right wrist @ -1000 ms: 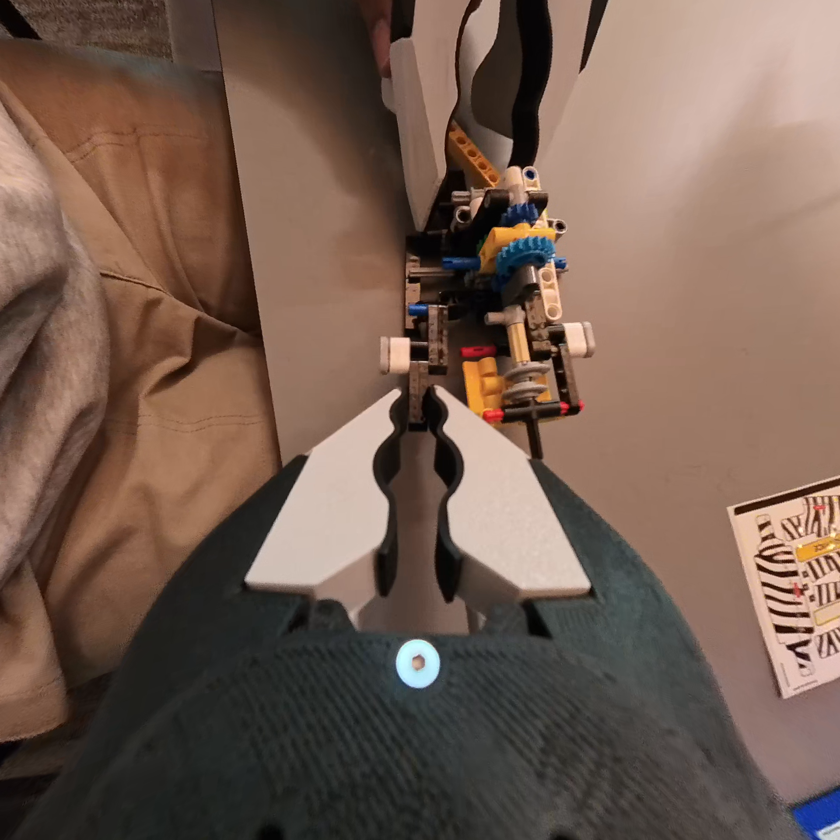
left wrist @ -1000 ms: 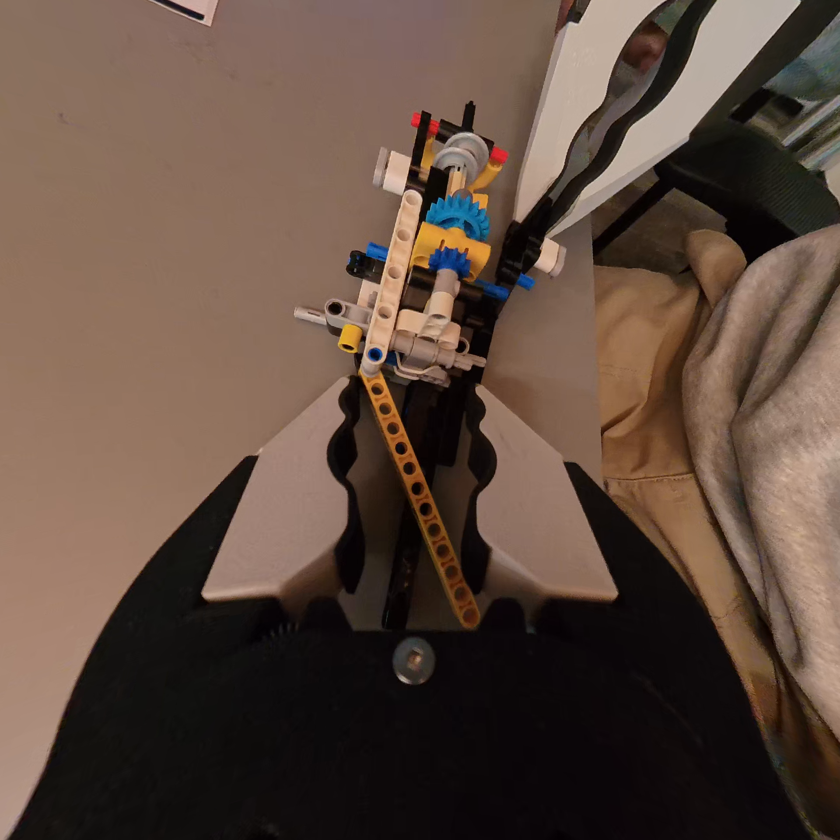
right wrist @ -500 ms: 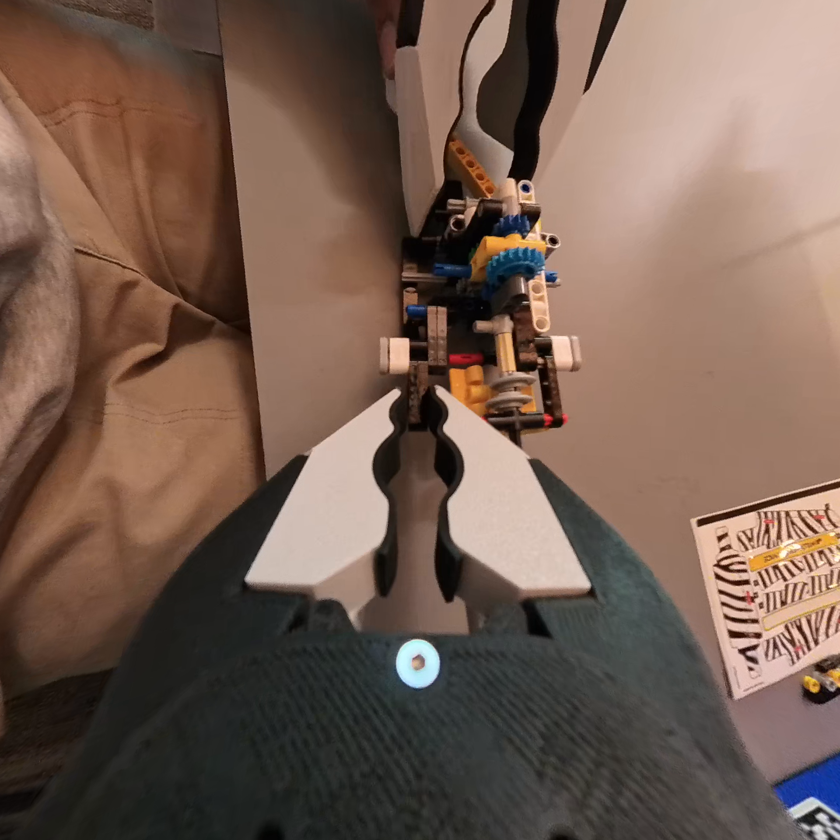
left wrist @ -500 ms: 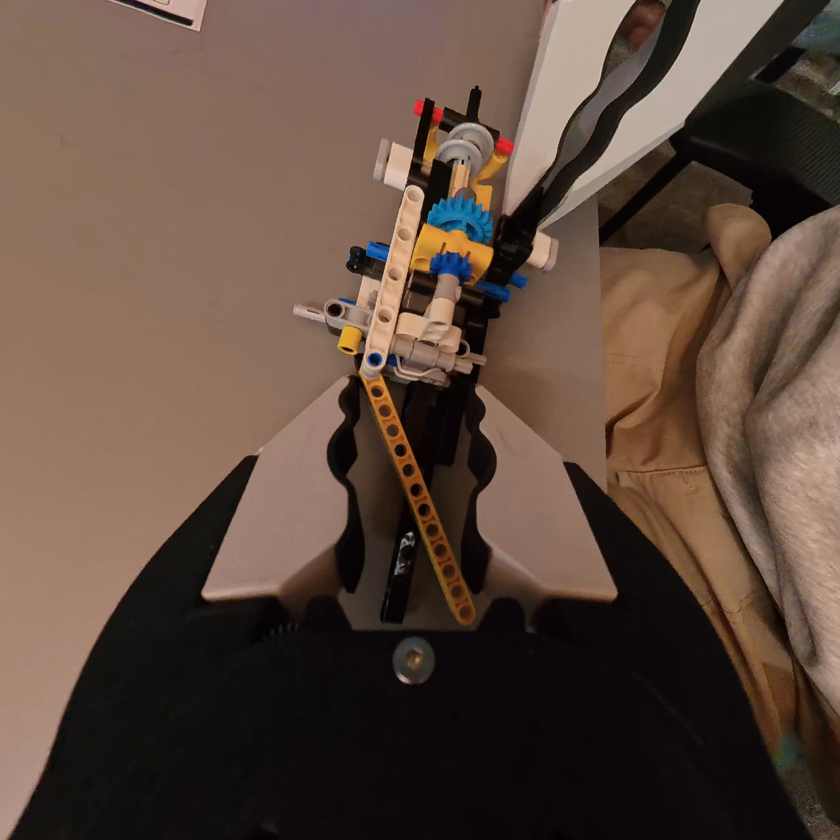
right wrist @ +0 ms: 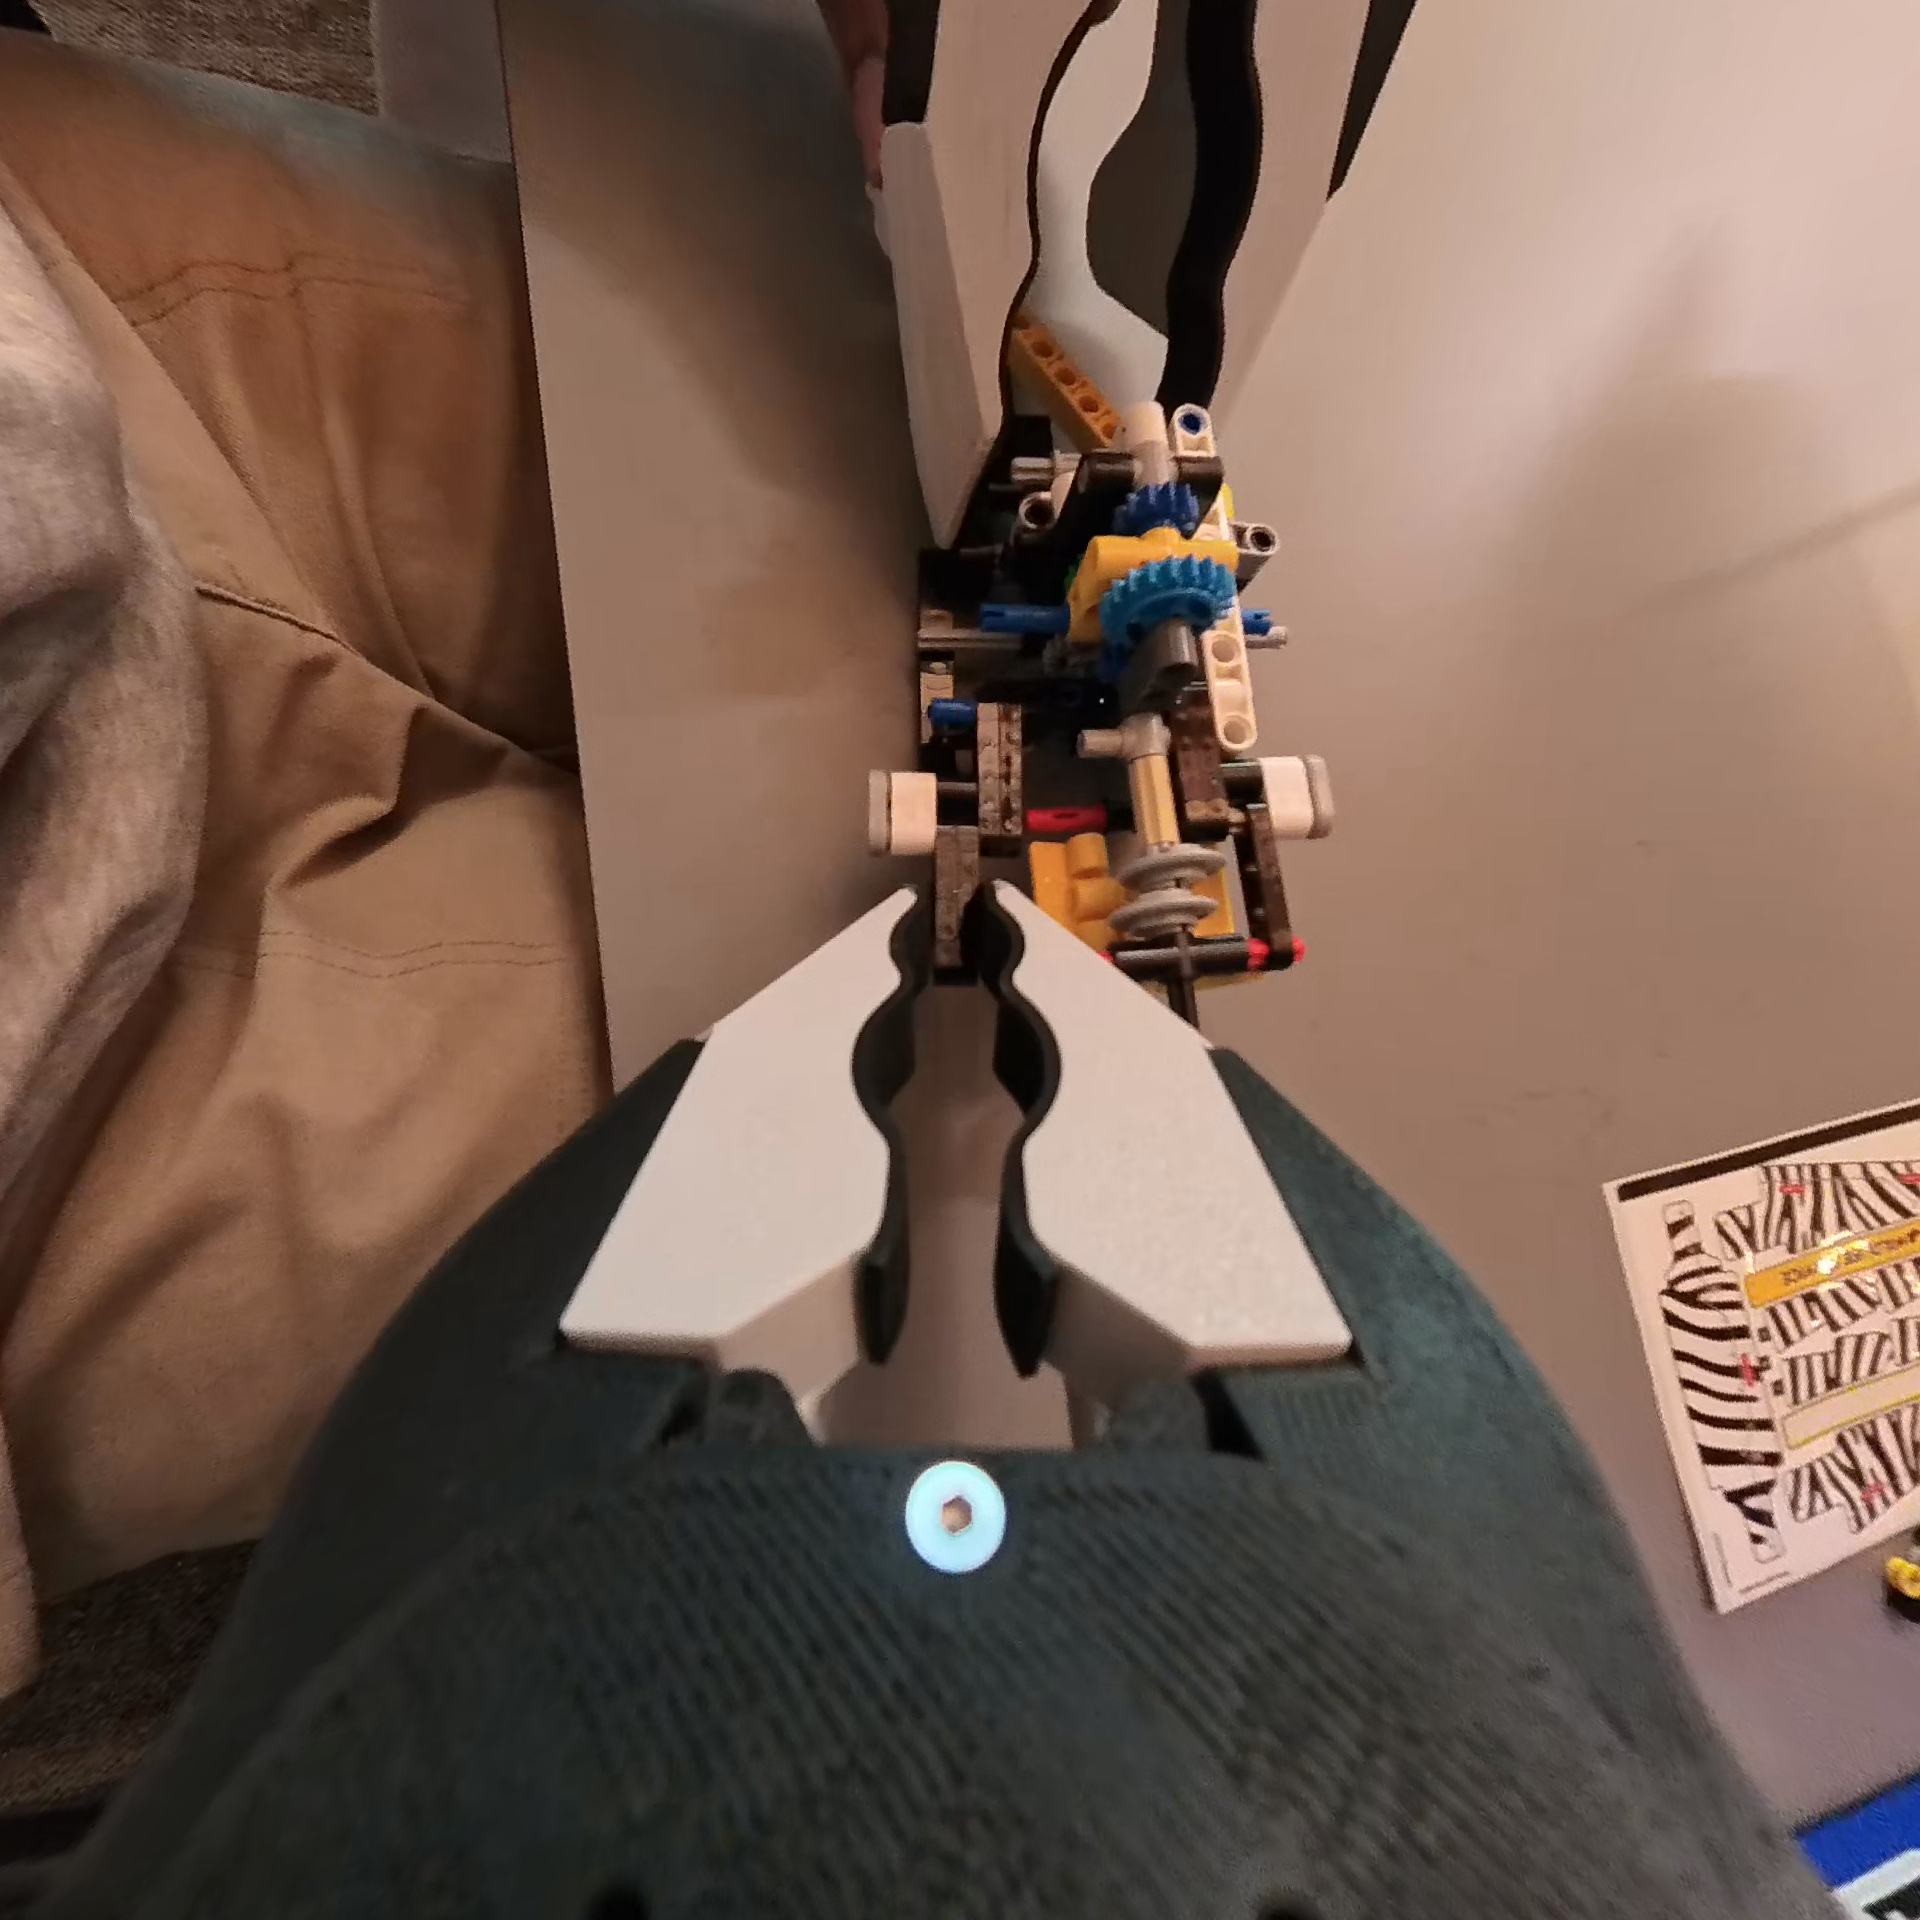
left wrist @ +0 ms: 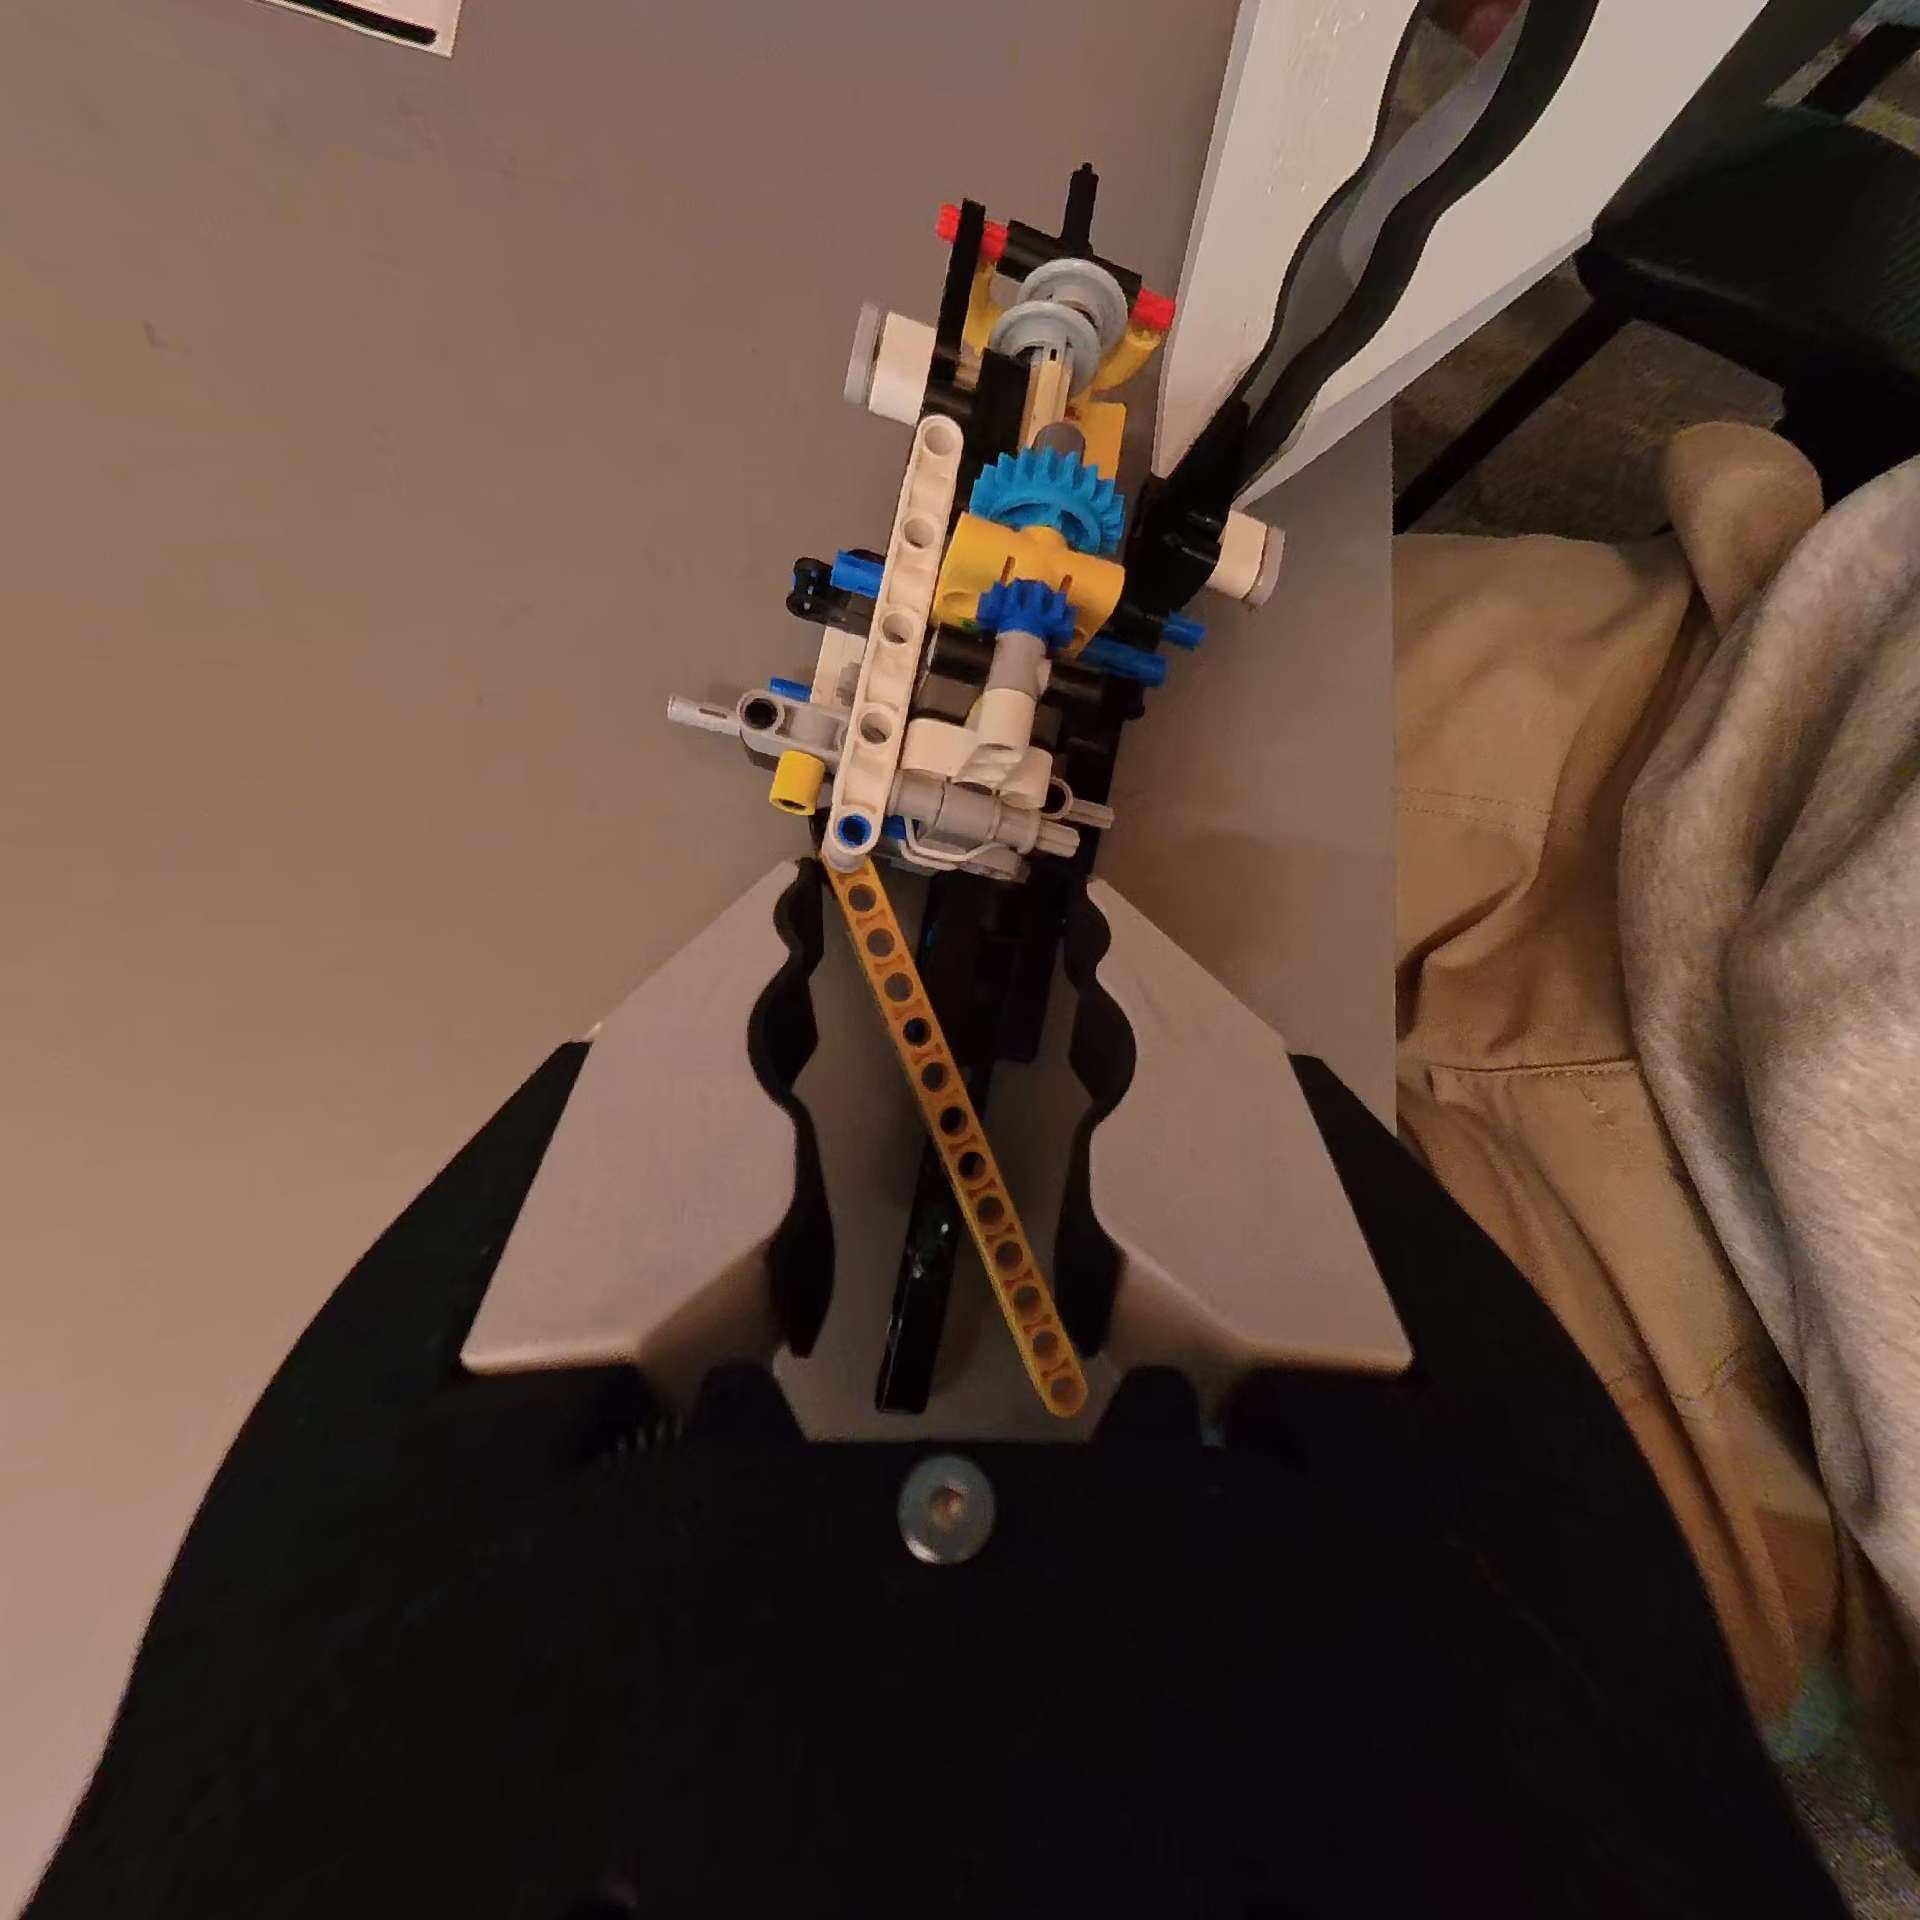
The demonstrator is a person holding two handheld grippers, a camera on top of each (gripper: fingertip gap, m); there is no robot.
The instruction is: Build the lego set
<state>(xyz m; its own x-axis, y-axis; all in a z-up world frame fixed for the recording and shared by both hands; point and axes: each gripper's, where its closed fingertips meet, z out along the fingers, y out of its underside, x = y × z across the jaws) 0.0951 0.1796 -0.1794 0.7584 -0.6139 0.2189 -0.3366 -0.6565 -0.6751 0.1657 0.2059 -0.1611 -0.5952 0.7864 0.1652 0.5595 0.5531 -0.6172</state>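
Both wrist views, assembly held from opposite ends. The lego build [left wrist: 997, 582], a gear-and-beam chassis w/ blue gears, yellow housing and white beams, sits at the surface [left wrist: 416, 623] edge nearest the person's lap, long axis parallel to that edge.

Left gripper [left wrist: 940, 883]: jaws part-open, bracketing the black frame at the build's near end; contact w/ the pads can't be confirmed. A yellow beam [left wrist: 956, 1122] runs diagonally back between the fingers.

Right gripper [right wrist: 961, 914]: jaws nearly closed, pinching a dark beam [right wrist: 956, 883] at the opposite end.

Change vs. 1 s ago: grips unaltered; build has shifted only slightly in both views, and more of the sticker sheet [right wrist: 1787, 1340] shows towards the surface's far side. Judgement: a repositioning or steadying phase; no part is being added yet.
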